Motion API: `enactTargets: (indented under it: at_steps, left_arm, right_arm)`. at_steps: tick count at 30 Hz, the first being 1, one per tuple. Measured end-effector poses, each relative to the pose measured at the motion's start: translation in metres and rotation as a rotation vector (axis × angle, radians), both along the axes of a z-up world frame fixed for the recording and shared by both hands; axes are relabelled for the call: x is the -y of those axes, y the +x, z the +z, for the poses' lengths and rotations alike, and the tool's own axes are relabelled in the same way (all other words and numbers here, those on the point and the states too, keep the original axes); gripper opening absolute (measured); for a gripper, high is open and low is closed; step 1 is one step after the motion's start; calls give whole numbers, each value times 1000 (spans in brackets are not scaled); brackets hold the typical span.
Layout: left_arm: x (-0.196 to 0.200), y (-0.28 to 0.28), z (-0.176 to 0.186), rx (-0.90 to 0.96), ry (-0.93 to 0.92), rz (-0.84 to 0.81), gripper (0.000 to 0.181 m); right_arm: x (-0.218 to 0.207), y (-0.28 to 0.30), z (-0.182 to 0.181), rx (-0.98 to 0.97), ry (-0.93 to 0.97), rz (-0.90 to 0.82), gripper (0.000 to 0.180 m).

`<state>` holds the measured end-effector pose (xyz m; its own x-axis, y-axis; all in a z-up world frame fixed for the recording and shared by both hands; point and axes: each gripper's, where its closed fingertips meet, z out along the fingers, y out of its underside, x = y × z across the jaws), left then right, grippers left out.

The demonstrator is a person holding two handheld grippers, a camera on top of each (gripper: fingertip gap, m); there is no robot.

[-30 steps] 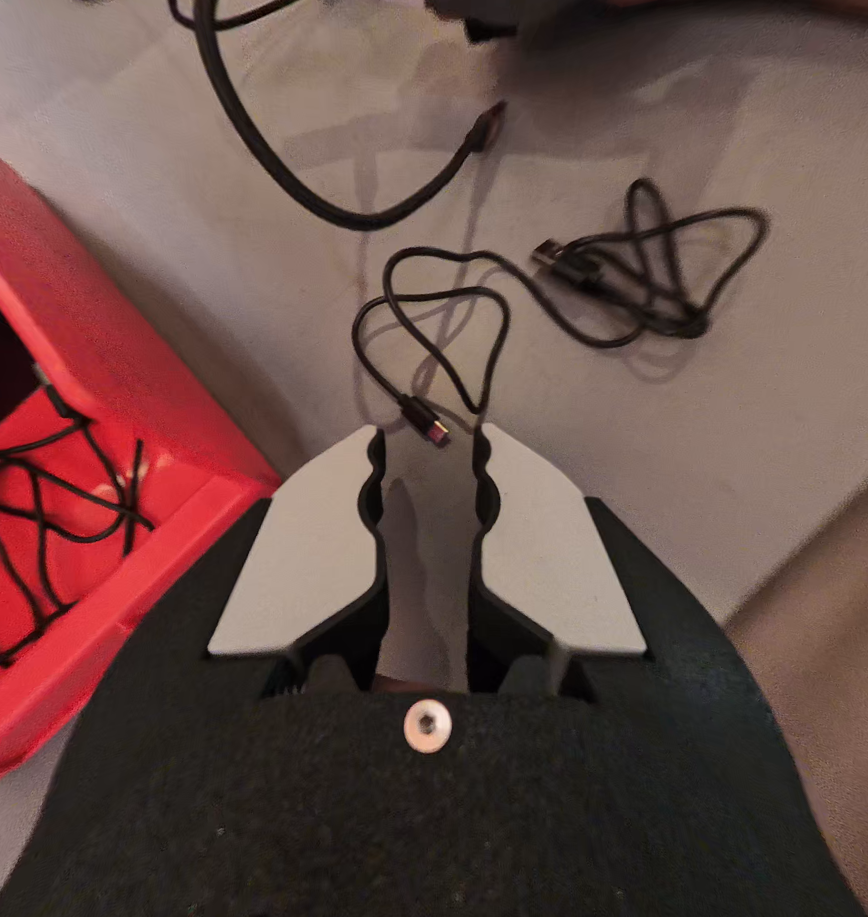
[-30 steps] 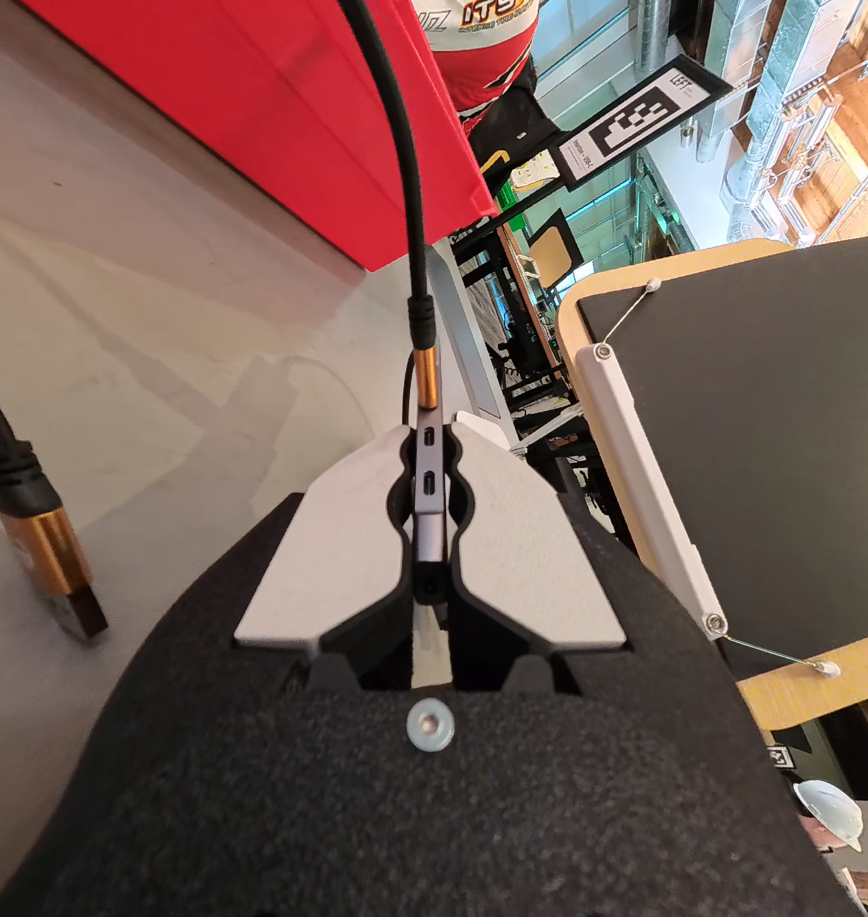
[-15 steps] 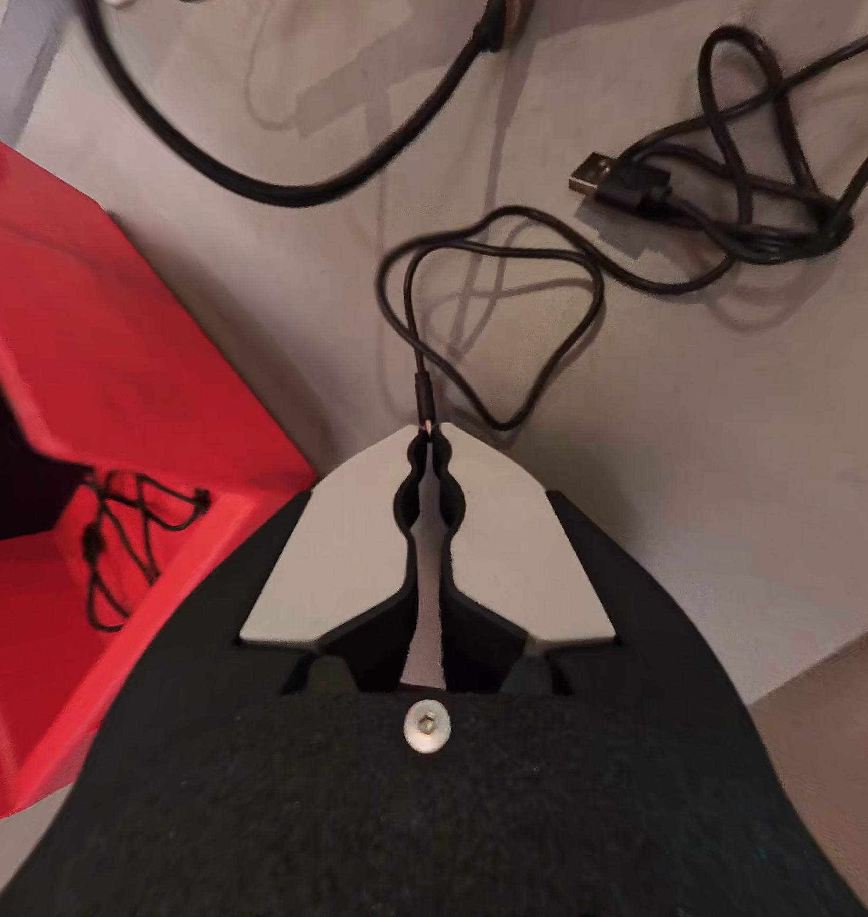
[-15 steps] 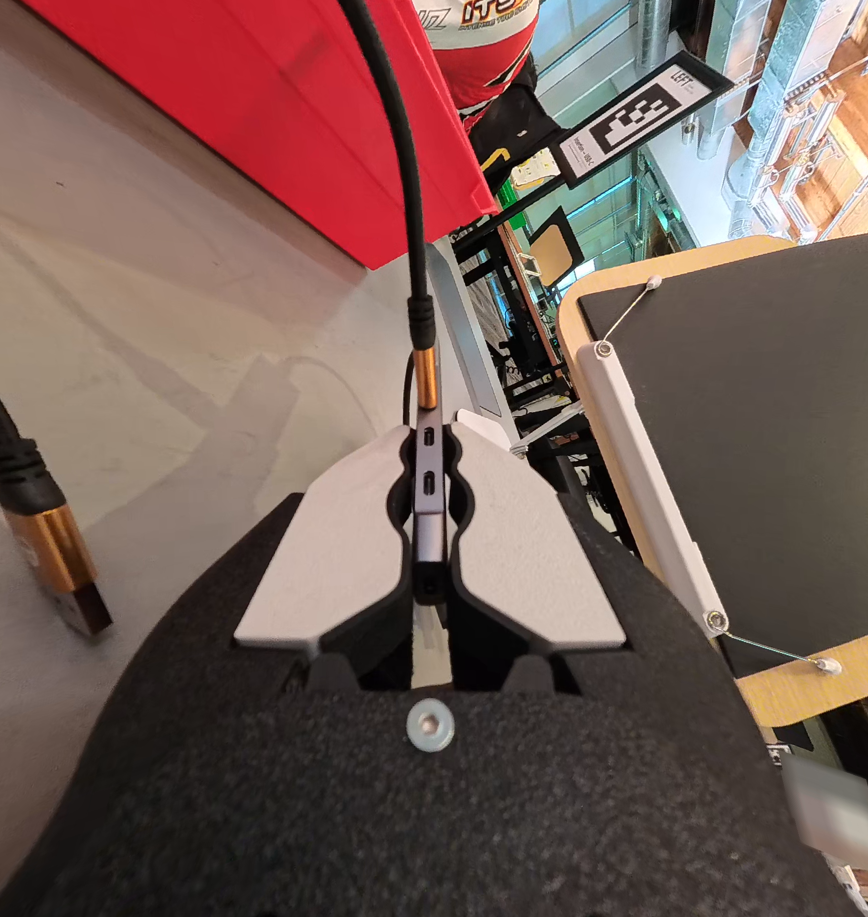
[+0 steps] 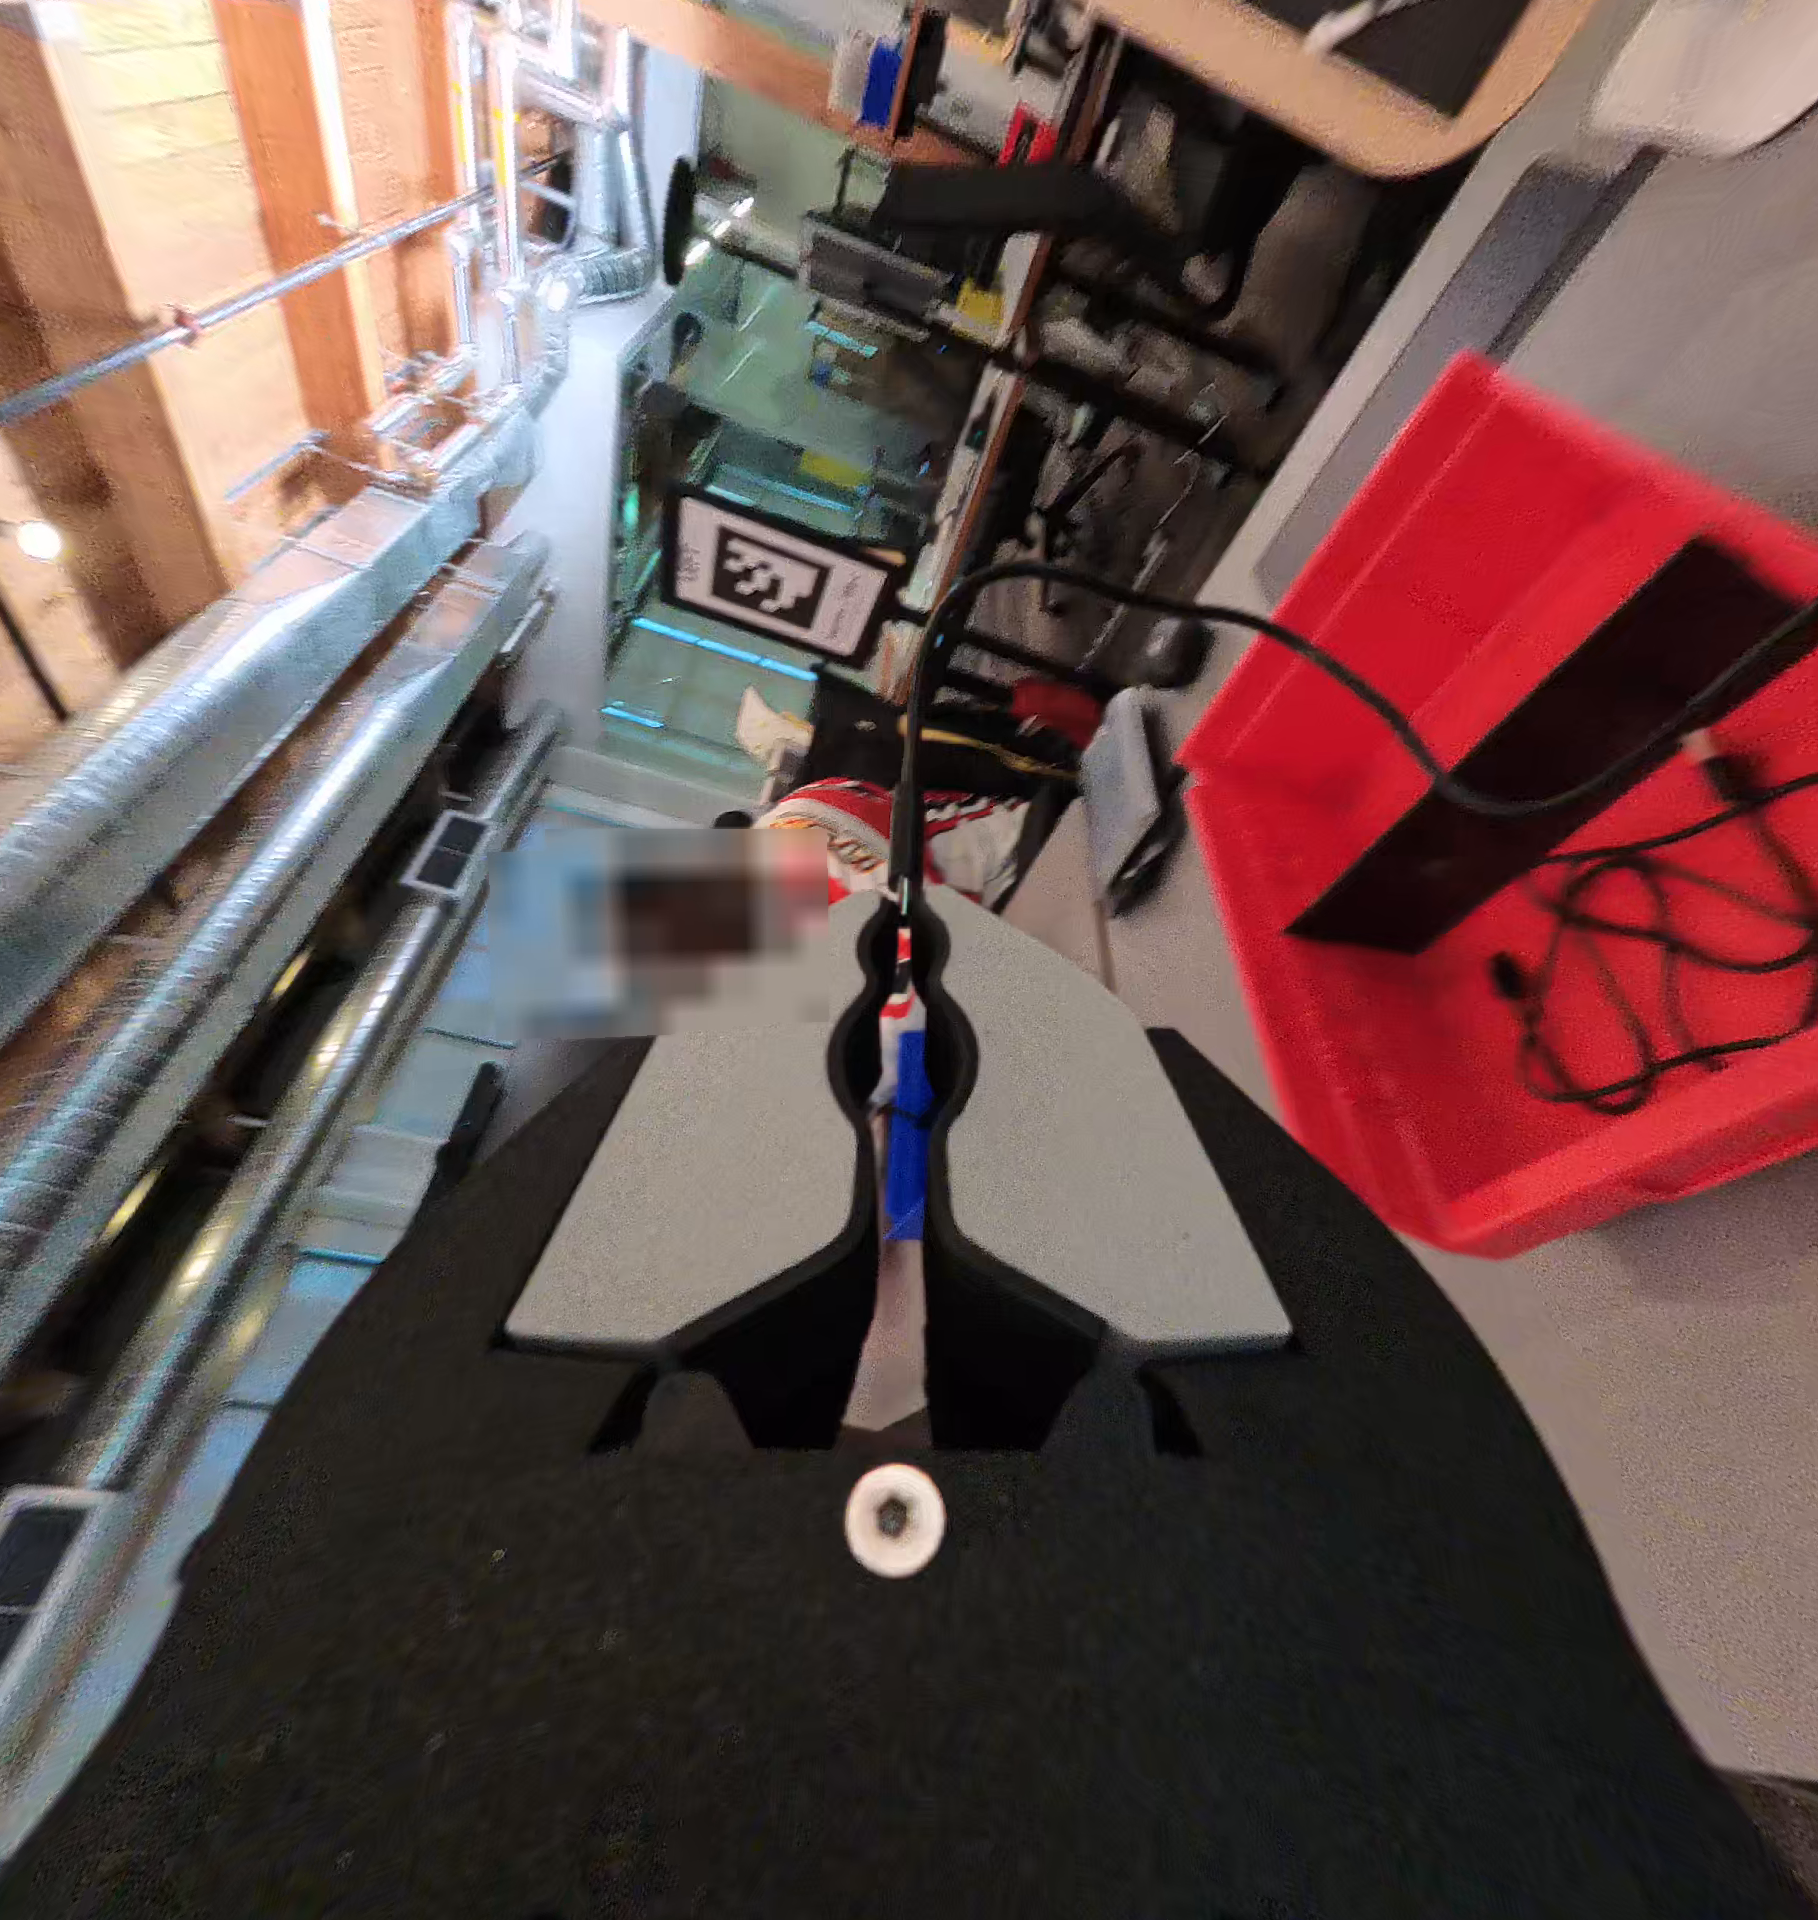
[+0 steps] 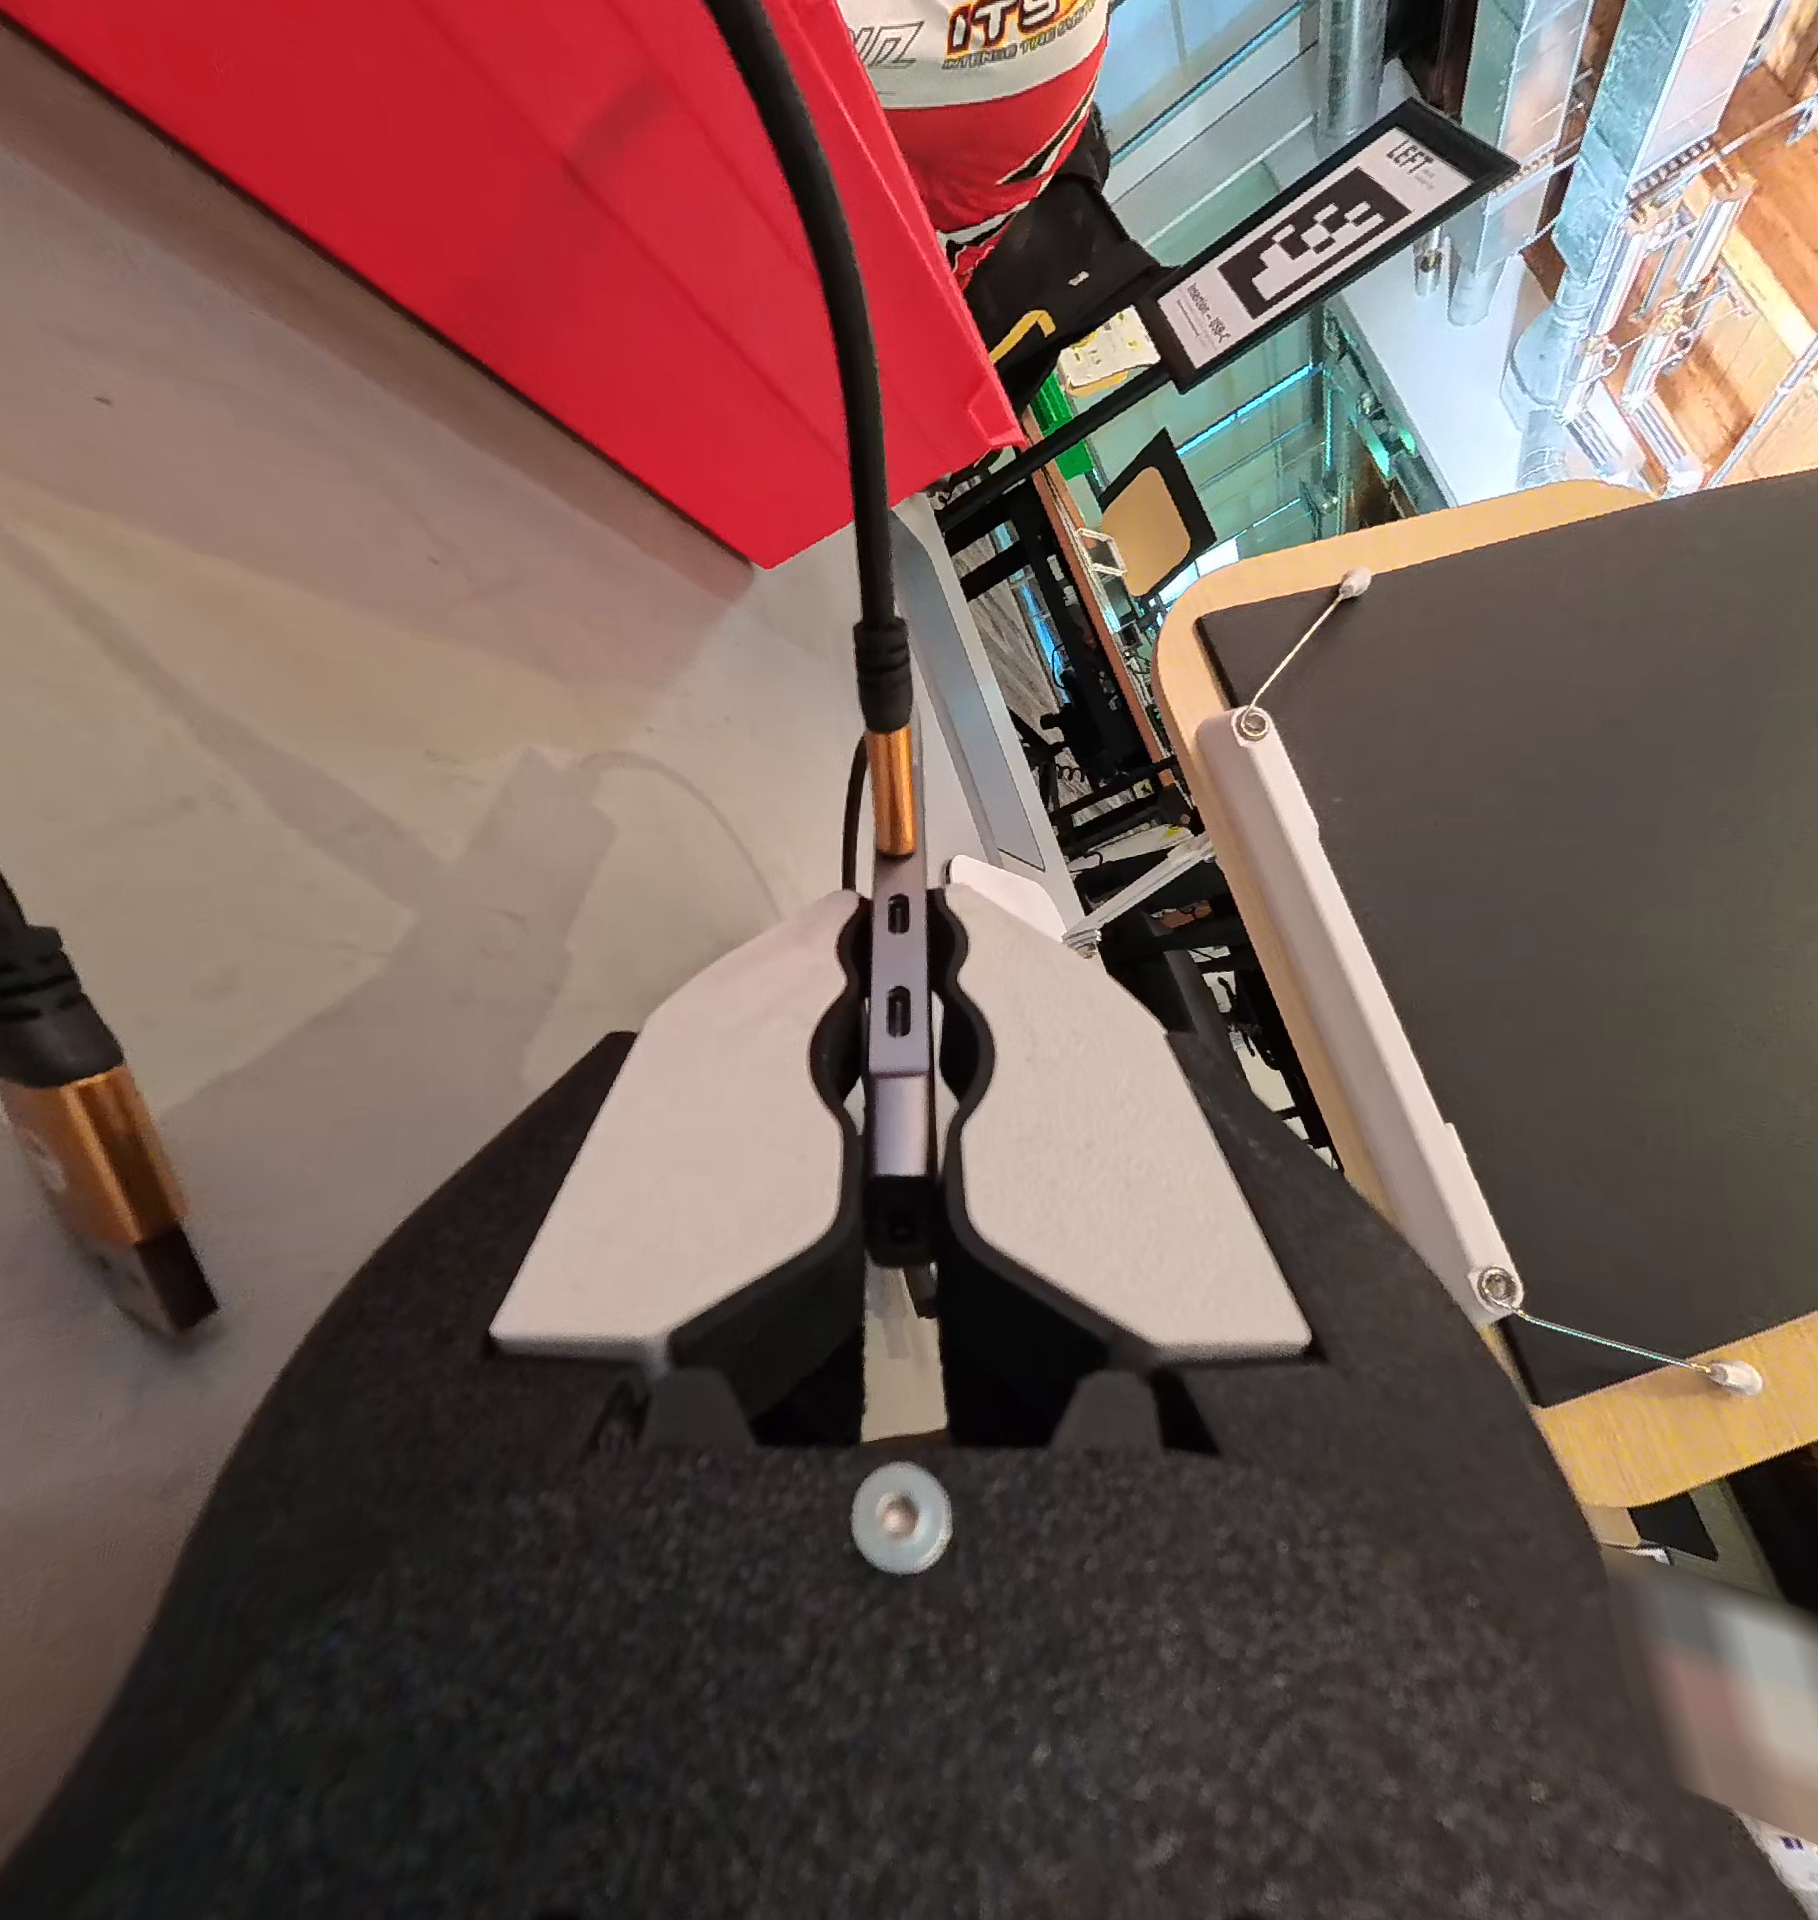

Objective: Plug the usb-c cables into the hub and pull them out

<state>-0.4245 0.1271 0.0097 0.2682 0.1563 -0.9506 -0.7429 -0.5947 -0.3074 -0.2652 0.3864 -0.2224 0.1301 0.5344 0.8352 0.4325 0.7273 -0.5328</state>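
Two free ports on hub, clamped edge-up in right gripper; gold-collared cable plugged at hub's far end. Left gripper pinches thin black usb-c cable, lifted, trailing to red bin beside hub. Step: carry to hub; next needs plug lined w/ port

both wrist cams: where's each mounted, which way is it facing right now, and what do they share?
Left wrist view: on the left gripper, raised and rolled sideways, facing the workshop; its own fingers pinch a thin black cable.
Right wrist view: on the right gripper, low over the table, facing along it; its own fingers clamp the grey hub, gold-collared plug inserted.
Shared: the red bin and the black-and-white marker sign.
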Motion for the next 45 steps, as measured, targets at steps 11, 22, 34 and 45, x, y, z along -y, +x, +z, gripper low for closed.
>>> enactTargets:
  at_steps: [11, 22, 34, 45]
  left_arm:
    - [-15, 134, -145, -39, -841, -656, 1]
    - [-82, 178, -241, 177, -958, -768, 3]
    - [-69, 191, -218, 1108, -361, -474, 19]
    - [11, 226, -209, 965, -433, -784, 24]
  right_arm:
    - [1, -1, -1, 8, 3, 2, 9]
    - [0, -1, -1, 6, -3, 2, 9]
    - [1, -1, -3, 13, -4, 7, 9]
    - [2, -1, -3, 17, -6, 9, 9]
